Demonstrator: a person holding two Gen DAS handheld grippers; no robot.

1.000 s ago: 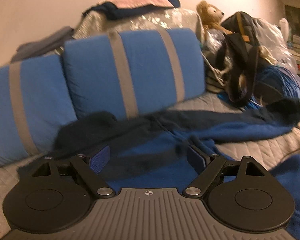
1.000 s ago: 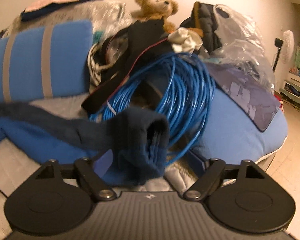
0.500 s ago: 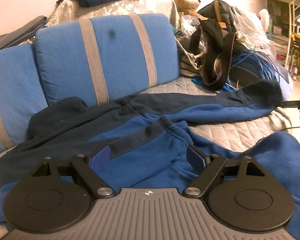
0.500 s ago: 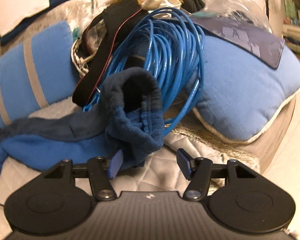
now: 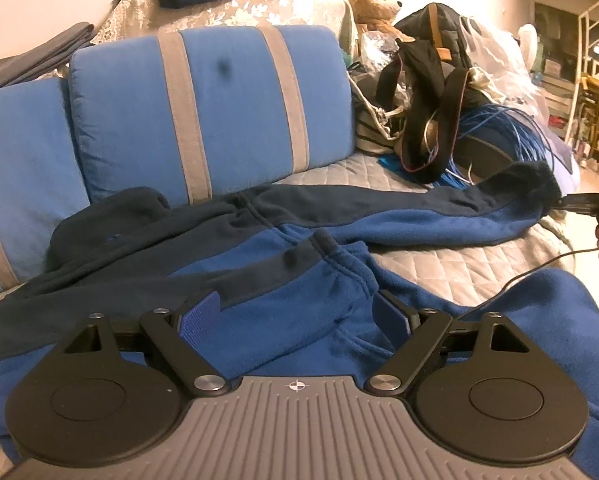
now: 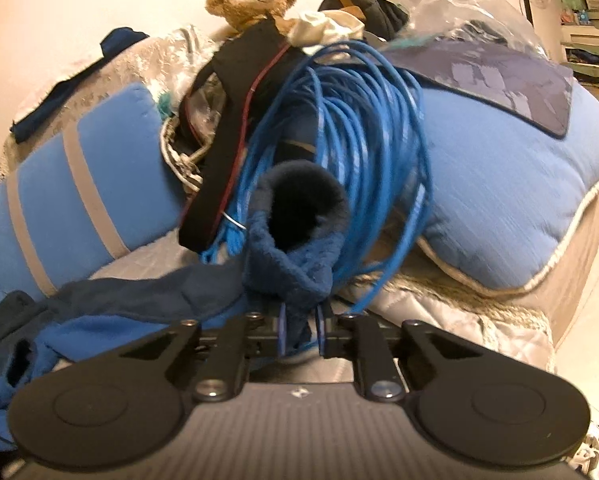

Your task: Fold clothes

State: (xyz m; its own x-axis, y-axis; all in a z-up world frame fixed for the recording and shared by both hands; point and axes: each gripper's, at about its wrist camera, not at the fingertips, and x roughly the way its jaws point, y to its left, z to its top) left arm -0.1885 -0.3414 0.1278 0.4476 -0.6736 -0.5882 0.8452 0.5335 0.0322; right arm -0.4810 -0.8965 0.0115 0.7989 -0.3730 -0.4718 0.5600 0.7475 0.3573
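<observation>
Fleece (image 5: 299, 280), two-tone blue and navy, lies rumpled on the quilted sofa (image 5: 439, 264) in front of the striped cushion (image 5: 219, 108). One sleeve (image 5: 419, 216) runs lengthwise away from the cushion toward the blue cable coil (image 6: 359, 152), its navy cuff (image 6: 299, 236) gaping open at the end. Right gripper (image 6: 301, 330) is pinched on the cuff's lower edge; left gripper (image 5: 295, 314) is spread, just above the fleece body.

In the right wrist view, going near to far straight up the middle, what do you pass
right gripper → sleeve cuff clamped in it → blue cable coil → teddy bear
</observation>
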